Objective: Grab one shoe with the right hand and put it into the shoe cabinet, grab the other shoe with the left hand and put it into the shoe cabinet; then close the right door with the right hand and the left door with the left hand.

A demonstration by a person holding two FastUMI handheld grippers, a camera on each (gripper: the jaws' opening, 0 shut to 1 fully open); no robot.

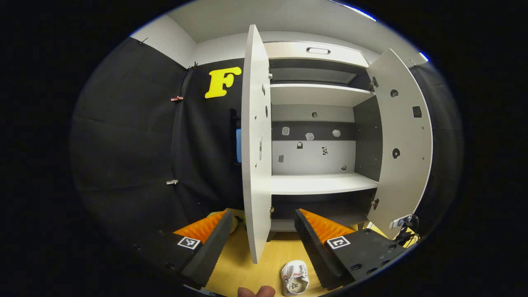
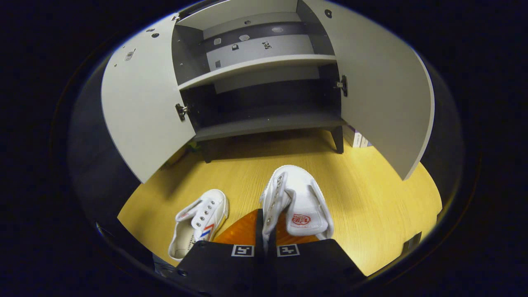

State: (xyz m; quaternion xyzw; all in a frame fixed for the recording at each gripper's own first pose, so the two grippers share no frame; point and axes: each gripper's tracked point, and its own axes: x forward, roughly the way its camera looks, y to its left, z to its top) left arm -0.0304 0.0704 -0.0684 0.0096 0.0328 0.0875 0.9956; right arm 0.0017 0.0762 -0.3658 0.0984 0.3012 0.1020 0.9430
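Note:
In the right gripper view my right gripper [image 2: 266,220] is shut on the side wall of a white shoe [image 2: 301,198], which is held over the wooden floor [image 2: 371,194] with its toe pointing at the cabinet. A second white shoe [image 2: 202,222] with red and blue stripes lies on the floor to its left. The shoe cabinet [image 2: 268,121] stands ahead with its left door [image 2: 140,99] and right door [image 2: 379,90] both wide open. In the left gripper view my left gripper [image 1: 263,214] is open and holds nothing, level with the left door [image 1: 255,144]. A white shoe [image 1: 295,277] lies below it.
The cabinet has pale shelves [image 1: 317,183] and a top drawer [image 1: 317,50]. The right door [image 1: 402,140] swings far out. Small boxes [image 2: 358,139] stand beside the cabinet's right leg. A person's fingertip [image 1: 255,292] shows at the bottom edge.

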